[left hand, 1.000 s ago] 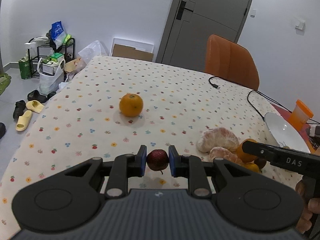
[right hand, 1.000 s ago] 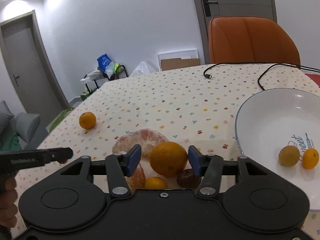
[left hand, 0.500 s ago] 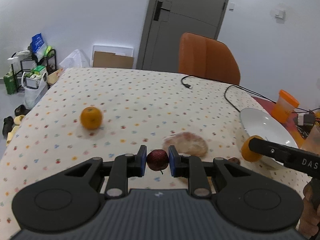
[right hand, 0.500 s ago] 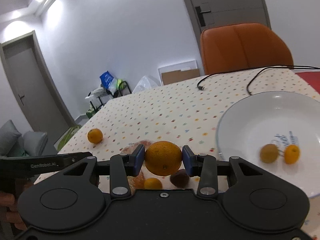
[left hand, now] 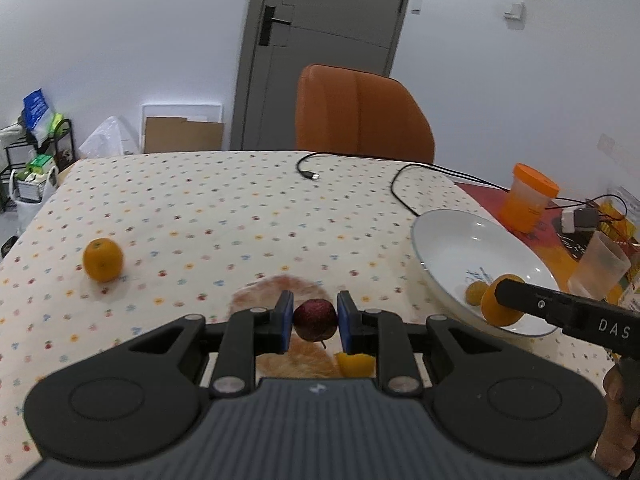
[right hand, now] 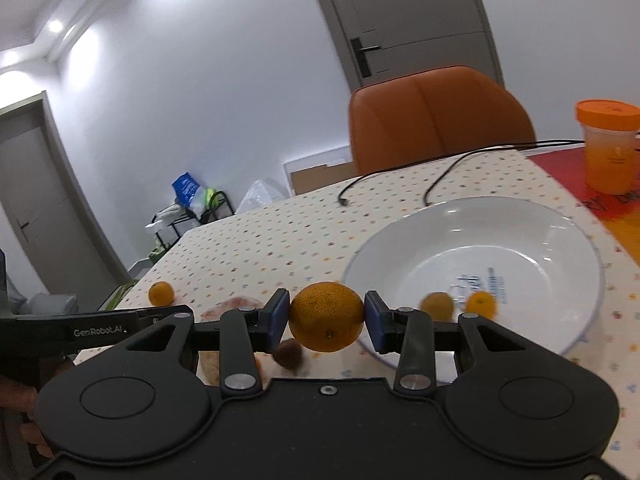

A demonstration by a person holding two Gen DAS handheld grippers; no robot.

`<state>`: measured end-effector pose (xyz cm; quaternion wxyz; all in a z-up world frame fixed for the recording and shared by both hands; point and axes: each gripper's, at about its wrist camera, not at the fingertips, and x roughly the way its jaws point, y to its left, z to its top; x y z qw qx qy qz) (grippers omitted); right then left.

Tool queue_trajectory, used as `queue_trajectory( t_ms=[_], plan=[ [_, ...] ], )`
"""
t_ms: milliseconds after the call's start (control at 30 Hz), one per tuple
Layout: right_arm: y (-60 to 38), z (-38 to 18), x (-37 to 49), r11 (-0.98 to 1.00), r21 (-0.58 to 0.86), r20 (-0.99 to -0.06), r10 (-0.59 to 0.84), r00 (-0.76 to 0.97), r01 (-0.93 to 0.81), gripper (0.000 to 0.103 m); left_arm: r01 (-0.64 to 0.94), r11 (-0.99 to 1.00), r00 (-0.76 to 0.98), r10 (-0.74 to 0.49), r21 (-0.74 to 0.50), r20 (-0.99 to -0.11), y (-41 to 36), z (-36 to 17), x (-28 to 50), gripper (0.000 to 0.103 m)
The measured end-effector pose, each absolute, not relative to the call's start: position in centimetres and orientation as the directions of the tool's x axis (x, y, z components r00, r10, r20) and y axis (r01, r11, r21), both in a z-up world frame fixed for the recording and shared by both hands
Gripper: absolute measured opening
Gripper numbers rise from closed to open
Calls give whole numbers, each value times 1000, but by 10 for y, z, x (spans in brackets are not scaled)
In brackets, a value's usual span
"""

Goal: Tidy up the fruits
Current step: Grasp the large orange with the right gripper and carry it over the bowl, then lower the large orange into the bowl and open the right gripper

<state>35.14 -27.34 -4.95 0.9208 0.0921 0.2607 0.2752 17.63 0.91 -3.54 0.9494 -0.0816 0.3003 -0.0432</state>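
Note:
My left gripper [left hand: 315, 322] is shut on a small dark red fruit [left hand: 315, 319], held above the peeled pomelo pieces [left hand: 276, 294] on the dotted tablecloth. My right gripper [right hand: 326, 317] is shut on an orange [right hand: 327, 316], just left of the white bowl [right hand: 520, 236]. Two small yellow-orange fruits [right hand: 438, 305] [right hand: 482, 304] lie inside that bowl. In the left wrist view the right gripper with its orange [left hand: 498, 306] hangs at the near rim of the bowl [left hand: 448, 236]. A lone orange [left hand: 102, 260] sits far left on the table. A brown fruit [right hand: 287, 354] lies under the right gripper.
An orange chair [left hand: 360, 114] stands behind the table. Black cables [left hand: 416, 176] cross the far cloth. An orange-lidded cup [left hand: 528, 196], a clear plastic cup [left hand: 598, 266] and small items stand to the right of the bowl. A yellow fruit piece [left hand: 354, 364] lies beneath the left gripper.
Both grippers rose and swung right toward the bowl. The right gripper closed on the orange and lifted it off the pile. The left still holds the dark red fruit.

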Motion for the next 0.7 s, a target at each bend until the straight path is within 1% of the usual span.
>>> queue_trajectory(
  t_ms=[700],
  plan=[
    [-359, -66, 357, 886, 350, -427, 439, 790, -303, 39, 149, 980, 794, -199, -134, -574, -61, -33, 205, 22]
  ],
)
